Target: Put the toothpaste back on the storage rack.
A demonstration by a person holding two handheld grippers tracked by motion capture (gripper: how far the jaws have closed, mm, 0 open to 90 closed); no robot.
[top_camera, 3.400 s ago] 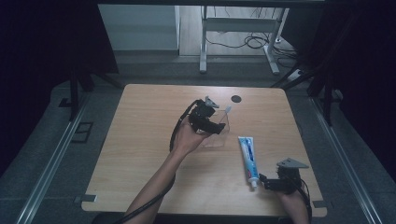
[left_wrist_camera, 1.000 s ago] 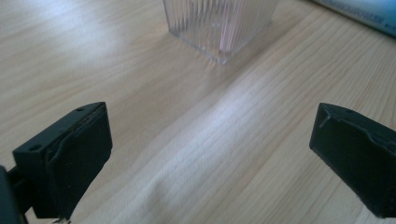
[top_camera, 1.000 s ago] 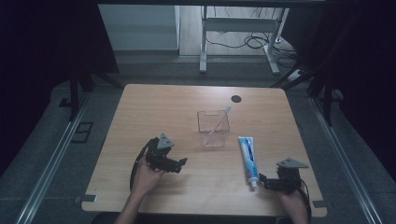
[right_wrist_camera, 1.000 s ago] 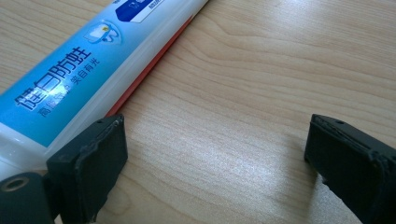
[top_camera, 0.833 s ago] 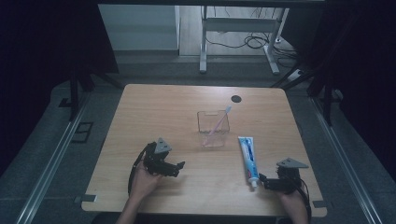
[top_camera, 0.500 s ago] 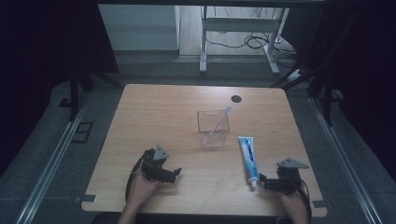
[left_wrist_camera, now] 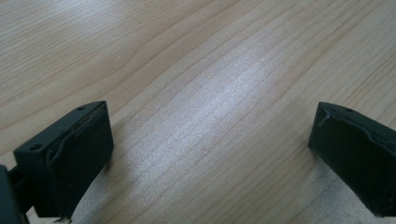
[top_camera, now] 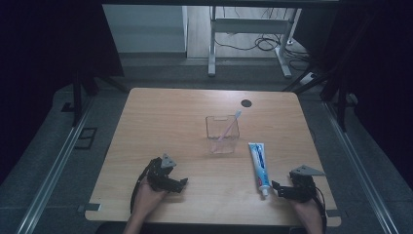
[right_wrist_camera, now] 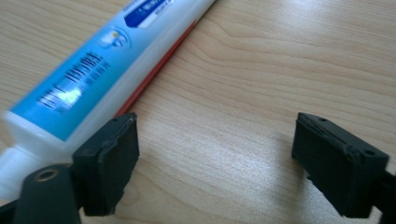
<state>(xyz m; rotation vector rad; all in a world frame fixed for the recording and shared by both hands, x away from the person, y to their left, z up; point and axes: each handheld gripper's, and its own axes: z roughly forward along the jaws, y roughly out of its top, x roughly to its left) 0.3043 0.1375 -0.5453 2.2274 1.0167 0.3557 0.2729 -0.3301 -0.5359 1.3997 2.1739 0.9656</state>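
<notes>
1. The toothbrush (top_camera: 228, 126) stands tilted in the clear plastic cup (top_camera: 222, 135) at mid-table, bristles up toward one o'clock. That part looks done.
2. The toothpaste tube (top_camera: 258, 165) lies flat on the wooden table (top_camera: 160, 112) at about four o'clock from the cup, well apart from it, cap end toward the near edge. I judge it the piece left to handle.
3. The right gripper (top_camera: 281, 189) sits at the near right edge, at four o'clock from the tube's cap. In the right gripper view its jaws are spread, one just beside the tube (right_wrist_camera: 107, 65), with bare wood between them. They have just been closing a little, with nothing clamped.
4. The left gripper (top_camera: 178, 184) rests low at seven o'clock from the cup, jaws released over bare wood, as the left gripper view (left_wrist_camera: 210, 154) shows.
5. Compared with a few seconds back, the left gripper has left the cup and come down toward the near edge; the right one stays put.
</notes>
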